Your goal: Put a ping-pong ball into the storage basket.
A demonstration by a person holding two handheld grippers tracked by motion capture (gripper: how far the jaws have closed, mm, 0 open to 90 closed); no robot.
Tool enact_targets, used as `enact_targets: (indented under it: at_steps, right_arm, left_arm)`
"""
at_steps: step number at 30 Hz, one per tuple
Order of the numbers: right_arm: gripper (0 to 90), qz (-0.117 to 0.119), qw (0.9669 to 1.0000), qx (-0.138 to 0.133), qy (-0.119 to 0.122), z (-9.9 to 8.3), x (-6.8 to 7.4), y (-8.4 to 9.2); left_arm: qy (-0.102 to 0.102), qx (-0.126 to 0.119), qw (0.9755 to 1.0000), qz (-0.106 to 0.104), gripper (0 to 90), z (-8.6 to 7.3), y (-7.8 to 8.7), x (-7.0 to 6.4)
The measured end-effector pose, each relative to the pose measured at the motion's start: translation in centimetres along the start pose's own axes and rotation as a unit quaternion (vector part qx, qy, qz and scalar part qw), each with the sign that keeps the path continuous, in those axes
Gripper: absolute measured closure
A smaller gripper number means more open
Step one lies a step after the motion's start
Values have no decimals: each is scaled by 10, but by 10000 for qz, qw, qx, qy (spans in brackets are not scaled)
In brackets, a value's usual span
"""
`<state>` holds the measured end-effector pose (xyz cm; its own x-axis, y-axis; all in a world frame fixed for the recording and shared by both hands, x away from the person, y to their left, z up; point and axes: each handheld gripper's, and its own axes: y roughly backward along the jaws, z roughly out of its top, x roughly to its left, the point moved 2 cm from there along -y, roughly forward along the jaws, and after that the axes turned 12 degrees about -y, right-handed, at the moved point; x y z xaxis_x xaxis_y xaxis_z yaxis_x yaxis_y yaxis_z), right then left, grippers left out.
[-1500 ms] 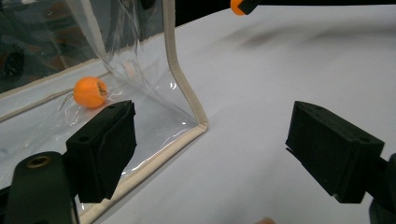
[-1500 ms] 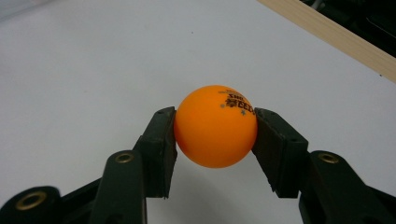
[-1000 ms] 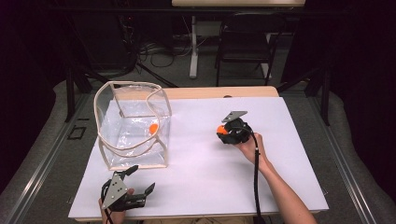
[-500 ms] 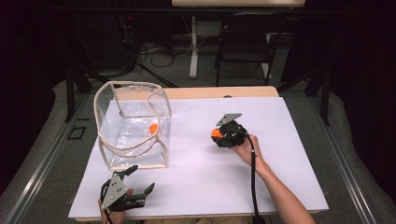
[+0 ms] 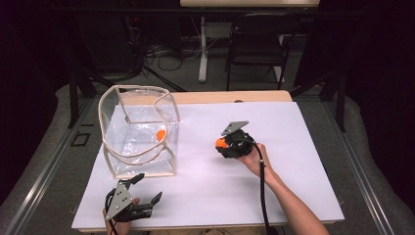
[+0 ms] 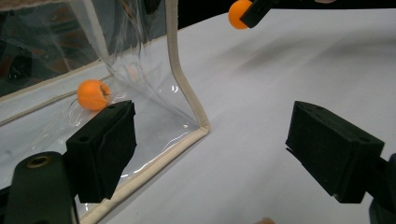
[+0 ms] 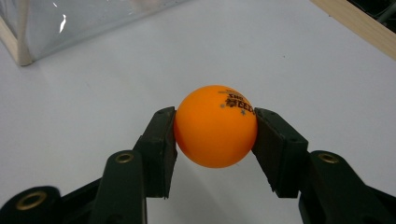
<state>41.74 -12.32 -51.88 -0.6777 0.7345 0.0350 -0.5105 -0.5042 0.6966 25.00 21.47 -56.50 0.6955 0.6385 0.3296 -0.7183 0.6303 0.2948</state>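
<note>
White table sheet (image 5: 293, 161), on a wooden top, dark room behind with chair (image 5: 254, 49) and floor cables (image 5: 161, 54).

Landmark: clear bag (image 5: 139, 129), cream-edged, standing open on the sheet.

Ball one (image 5: 160, 133): orange, lying inside the bag on its floor; in the left gripper view it sits behind the bag's clear wall.

Ball two (image 7: 215, 126): orange, dark print on top, well to the right of the bag, outside it and raised off the sheet. Clamped between both pads of the right gripper (image 7: 215, 128), one pad on each side of it. In the high view the ball pokes out of the gripper on the side facing the bag.

Right gripper, high view: held in a hand (image 5: 252, 156), forearm coming from the lower edge, cable trailing along it.

Left gripper (image 5: 146, 188): just in front of the bag's near corner, at the sheet's near edge. Jaws spread wide, nothing between them; bag corner seen in the gap, not touched.
</note>
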Motion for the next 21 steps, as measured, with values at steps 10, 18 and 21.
enact_targets:
  at_steps: [10, 18, 21]
  right_arm:
    - [508, 189, 9998, 60, 58, 1, 10, -5]
    - [508, 405, 9991, 47, 120, 6, 23, -4]
    - [508, 416, 9990, 44, 183, 7, 27, -2]
  left_arm:
    - [-16, -36, 10000, 13, 157, 0, 1, 0]
    - [15, -50, 10000, 7, 157, 0, 1, 0]
    - [24, -49, 10000, 14, 157, 0, 2, 0]
